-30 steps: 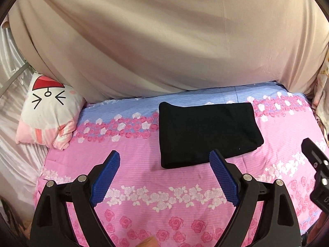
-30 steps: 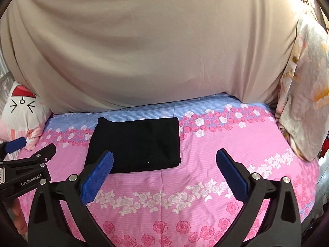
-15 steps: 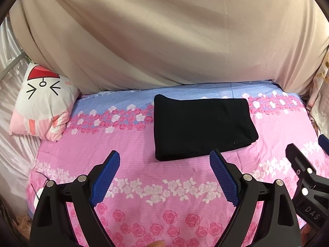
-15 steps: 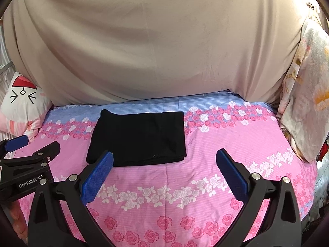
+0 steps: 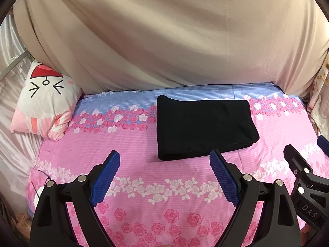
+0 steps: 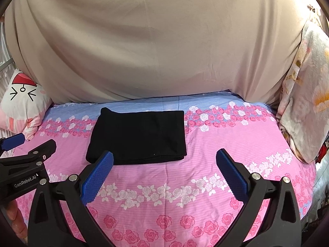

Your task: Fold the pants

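Pants [image 5: 203,128] folded flat mid-bed [image 5: 127,152], just beyond the wide-spread, empty jaws of left gripper [image 5: 164,177] and right gripper [image 6: 164,175].

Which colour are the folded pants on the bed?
Plain black. The pants show best in the left wrist view, lying on the pink floral sheet.

Pants [image 5: 202,126]: matt black cloth, fine knit, smooth-lying. Bed sheet [image 5: 144,156]: printed woven cloth, matt, lightly creased. Backdrop drape [image 5: 164,41]: beige cloth, soft matt nap. Left gripper [image 5: 164,175] and right gripper [image 6: 164,173]: black matt plastic frames, bright metal rivets, blue pads [image 5: 105,179] with gridded rubbery texture.
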Action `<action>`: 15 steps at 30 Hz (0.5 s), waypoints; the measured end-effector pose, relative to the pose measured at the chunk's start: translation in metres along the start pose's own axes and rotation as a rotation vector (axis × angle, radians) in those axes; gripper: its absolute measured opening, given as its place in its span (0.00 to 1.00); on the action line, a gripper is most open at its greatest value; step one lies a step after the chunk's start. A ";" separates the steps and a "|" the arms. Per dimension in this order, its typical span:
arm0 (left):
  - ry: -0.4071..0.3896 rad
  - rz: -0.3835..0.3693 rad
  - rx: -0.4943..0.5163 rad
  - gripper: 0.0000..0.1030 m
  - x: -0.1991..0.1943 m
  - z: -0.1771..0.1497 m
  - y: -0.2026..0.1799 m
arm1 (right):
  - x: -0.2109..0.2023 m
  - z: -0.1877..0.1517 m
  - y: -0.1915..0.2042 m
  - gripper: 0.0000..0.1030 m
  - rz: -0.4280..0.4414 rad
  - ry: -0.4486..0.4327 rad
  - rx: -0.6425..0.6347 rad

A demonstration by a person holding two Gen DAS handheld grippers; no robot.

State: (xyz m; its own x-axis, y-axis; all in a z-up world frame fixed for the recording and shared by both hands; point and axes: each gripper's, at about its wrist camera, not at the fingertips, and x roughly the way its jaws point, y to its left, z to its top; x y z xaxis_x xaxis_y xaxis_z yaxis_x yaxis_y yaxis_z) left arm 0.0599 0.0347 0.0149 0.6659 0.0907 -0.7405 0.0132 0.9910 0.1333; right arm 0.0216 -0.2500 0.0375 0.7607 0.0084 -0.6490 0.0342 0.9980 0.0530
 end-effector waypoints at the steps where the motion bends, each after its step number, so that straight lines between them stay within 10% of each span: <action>1: 0.001 -0.002 0.005 0.84 0.000 0.000 -0.001 | 0.000 -0.001 0.000 0.96 -0.003 0.002 -0.001; 15: 0.075 0.000 0.014 0.84 0.029 -0.018 -0.004 | 0.013 -0.016 0.001 0.96 -0.018 0.050 0.001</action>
State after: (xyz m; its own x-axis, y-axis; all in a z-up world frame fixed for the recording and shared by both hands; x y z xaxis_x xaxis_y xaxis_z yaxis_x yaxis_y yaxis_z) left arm 0.0660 0.0349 -0.0185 0.6078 0.0983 -0.7880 0.0242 0.9896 0.1421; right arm 0.0212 -0.2481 0.0175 0.7268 -0.0064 -0.6869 0.0483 0.9980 0.0418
